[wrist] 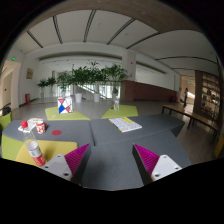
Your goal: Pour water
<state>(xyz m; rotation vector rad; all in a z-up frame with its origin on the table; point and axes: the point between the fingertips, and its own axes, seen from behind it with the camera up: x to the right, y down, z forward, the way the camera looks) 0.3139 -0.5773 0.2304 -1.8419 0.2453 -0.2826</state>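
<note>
My gripper [111,160] is open and empty above a grey table [110,140], its two fingers with magenta pads [146,158] set wide apart. A bottle with a red label [36,153] stands on a yellow mat [22,150] to the left, just beside the left finger. A red and white cup [39,127] stands further back on the left, and a red, white and blue carton [64,104] stands beyond it on another yellow mat. Nothing is between the fingers.
White papers [126,124] lie on the table ahead to the right. A planter with green plants [88,78] stands behind the table. Chairs [190,118] stand at the right. The room behind is a large open hall.
</note>
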